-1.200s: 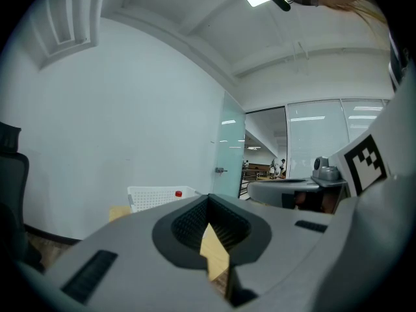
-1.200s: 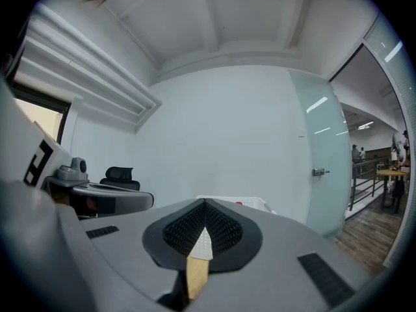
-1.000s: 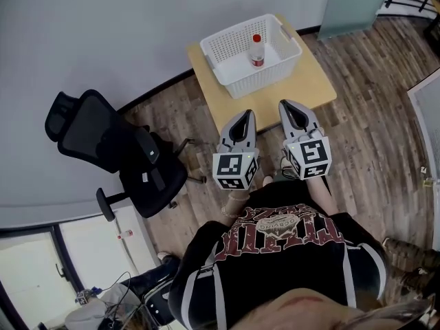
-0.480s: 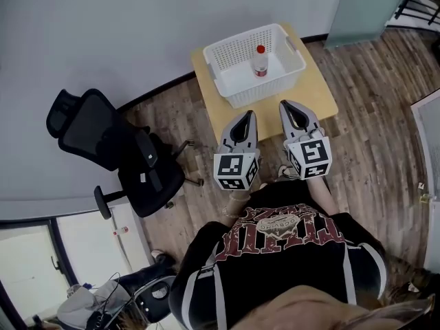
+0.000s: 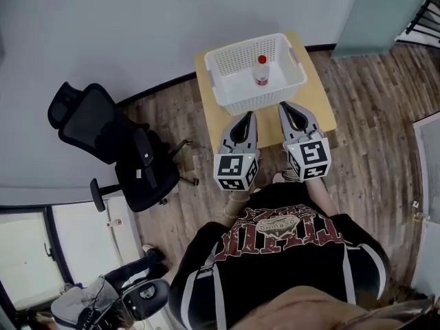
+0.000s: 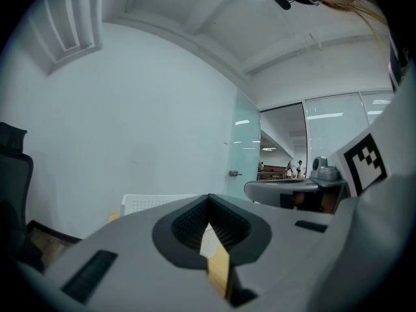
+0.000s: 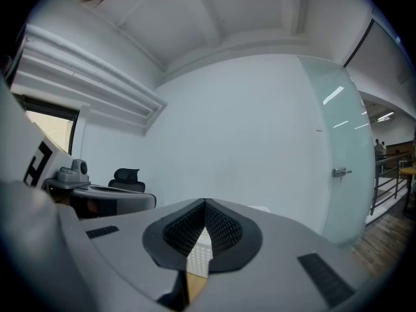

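Observation:
In the head view a white perforated basket (image 5: 234,64) stands on a small wooden table (image 5: 319,106). A clear bottle with a red cap (image 5: 261,71) stands upright inside the basket. My left gripper (image 5: 247,115) and right gripper (image 5: 287,106) are held side by side at the table's near edge, pointing at the basket. Both are shut with nothing between the jaws. In the left gripper view the left gripper's (image 6: 208,197) jaws meet at the tips, and the basket's (image 6: 153,201) rim shows just over them. The right gripper (image 7: 205,201) looks at a plain wall.
A black office chair (image 5: 117,150) stands to the table's left on the wooden floor. A pale wall (image 5: 137,26) runs behind the table, with a frosted glass door (image 5: 375,9) at the far right. Another chair base and bags (image 5: 117,298) lie at bottom left.
The table and basket have come nearer in the head view, and the gripper tips now overlap the table's near edge. The bottle's red cap has dropped out of the left gripper view.

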